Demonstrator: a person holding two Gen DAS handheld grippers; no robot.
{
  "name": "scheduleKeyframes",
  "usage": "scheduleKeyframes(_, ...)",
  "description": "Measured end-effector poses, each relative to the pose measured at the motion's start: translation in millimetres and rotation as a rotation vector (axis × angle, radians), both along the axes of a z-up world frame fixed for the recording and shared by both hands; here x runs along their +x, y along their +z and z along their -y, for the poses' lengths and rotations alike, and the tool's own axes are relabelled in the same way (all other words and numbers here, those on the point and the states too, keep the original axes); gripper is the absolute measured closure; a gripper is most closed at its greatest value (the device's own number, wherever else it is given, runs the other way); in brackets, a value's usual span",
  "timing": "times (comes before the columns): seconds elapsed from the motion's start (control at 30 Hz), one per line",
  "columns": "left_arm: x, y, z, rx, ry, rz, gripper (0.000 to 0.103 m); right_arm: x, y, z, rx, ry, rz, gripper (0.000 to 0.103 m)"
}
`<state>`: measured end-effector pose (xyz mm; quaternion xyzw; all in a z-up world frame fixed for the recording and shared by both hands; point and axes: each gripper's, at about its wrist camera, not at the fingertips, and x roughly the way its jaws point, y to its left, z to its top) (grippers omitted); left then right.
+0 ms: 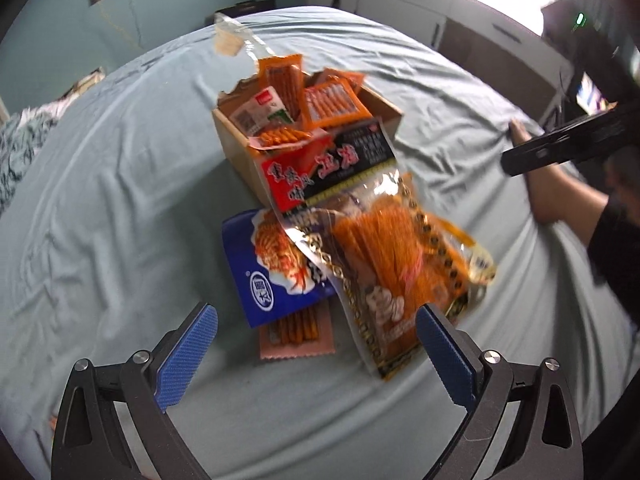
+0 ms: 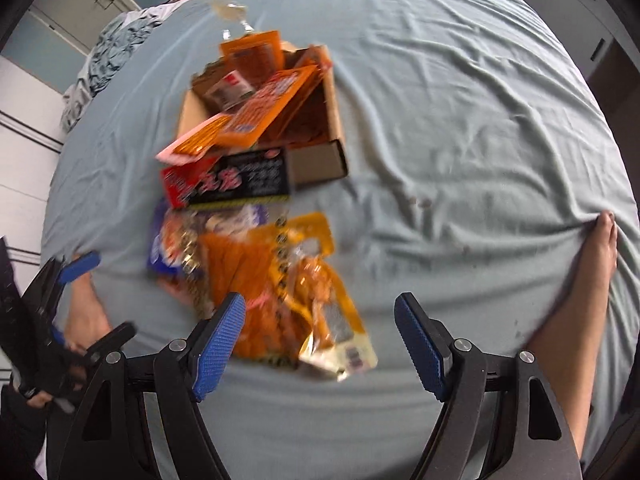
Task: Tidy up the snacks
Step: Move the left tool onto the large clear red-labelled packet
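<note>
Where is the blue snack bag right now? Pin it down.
In the left wrist view the blue snack bag lies on the bedsheet just in front of the cardboard box, partly under the big clear orange-strip bag and over a small pink-edged packet.

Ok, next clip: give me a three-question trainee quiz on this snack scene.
1. True or false: the cardboard box already holds snack packets.
2. Which packet lies partly under the big clear orange snack bag? A) a blue bag B) a green tin C) a white cup
3. Fill in: both grippers, left gripper and right gripper, are ____.

Key: 1 true; 2 A, the blue bag; 3 open, nothing between the pads.
</note>
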<state>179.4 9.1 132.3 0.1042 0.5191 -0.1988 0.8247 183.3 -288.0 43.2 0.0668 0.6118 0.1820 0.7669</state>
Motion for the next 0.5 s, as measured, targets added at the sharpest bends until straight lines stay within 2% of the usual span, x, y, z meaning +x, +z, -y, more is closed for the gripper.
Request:
scheduleKeyframes(0.1,-10,-1,7,0.044,-0.054,0.024,0.002,-17,8,14,-0.025,0.014,-0.033,0.026)
scheduleKeyframes(0.3,-17,-10,13,0.115,-0.107,0.021,0.002,-18,-25,9,-0.222,0.084,-0.061,0.026)
scheduleKeyframes(0.5,-8,-18,6,0.111,-0.084,-0.002,0.002,-4,-46,4,-0.215,0.124,-0.141,0.026)
